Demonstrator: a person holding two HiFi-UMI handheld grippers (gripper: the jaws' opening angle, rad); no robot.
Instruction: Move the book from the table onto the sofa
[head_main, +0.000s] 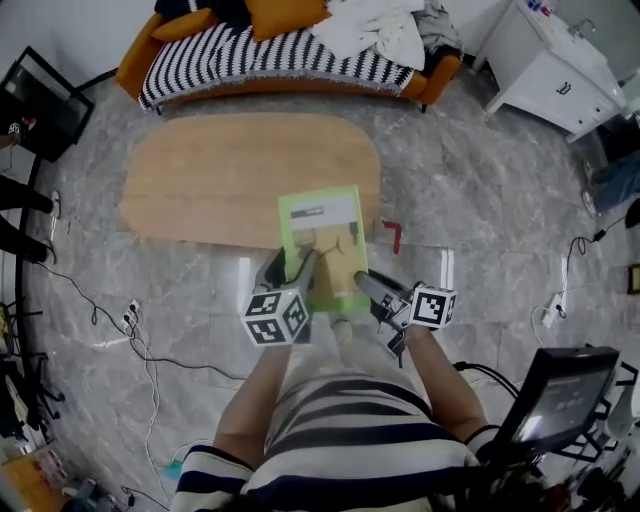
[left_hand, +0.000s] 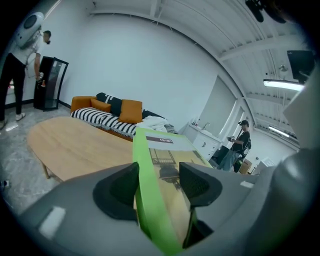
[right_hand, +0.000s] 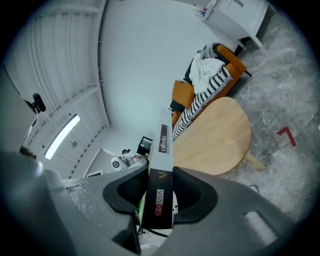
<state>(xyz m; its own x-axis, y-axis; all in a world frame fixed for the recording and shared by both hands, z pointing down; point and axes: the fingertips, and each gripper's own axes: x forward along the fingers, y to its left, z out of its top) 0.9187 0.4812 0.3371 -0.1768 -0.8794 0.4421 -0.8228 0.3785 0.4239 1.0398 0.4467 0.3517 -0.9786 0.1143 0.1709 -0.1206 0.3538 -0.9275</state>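
The left gripper's (left_hand: 159, 182) two dark pads are pressing from either side on the green edge of the book (left_hand: 165, 150), one on each cover. The right gripper's (right_hand: 160, 192) pads are likewise clamping the book (right_hand: 162, 145), squeezing it across its spine end.

In the head view the left gripper (head_main: 295, 268) is biting the book's (head_main: 322, 240) near edge at about 7 o'clock and the right gripper (head_main: 362, 280) at about 5 o'clock, both angling inward toward each other. Behind each one its marker cube (head_main: 277, 317) is sitting just ahead of a bare forearm (head_main: 255, 390), and both forearms are reaching forward from a striped shirt at 6 o'clock.

The book is hanging between the two grippers with its green-bordered cover facing up, its far end overlapping the near right edge of the wooden table (head_main: 240, 170), which is lying toward 11 o'clock. The striped orange sofa (head_main: 270, 55), with cushions and a heap of white cloth on it, is standing well apart at 12 o'clock.

On the spine in the right gripper view, "olivia" is reading along a grey band; lower down, white letters "IVIA" are showing beside a red emblem. The cover's title band is too small to read in the head view.
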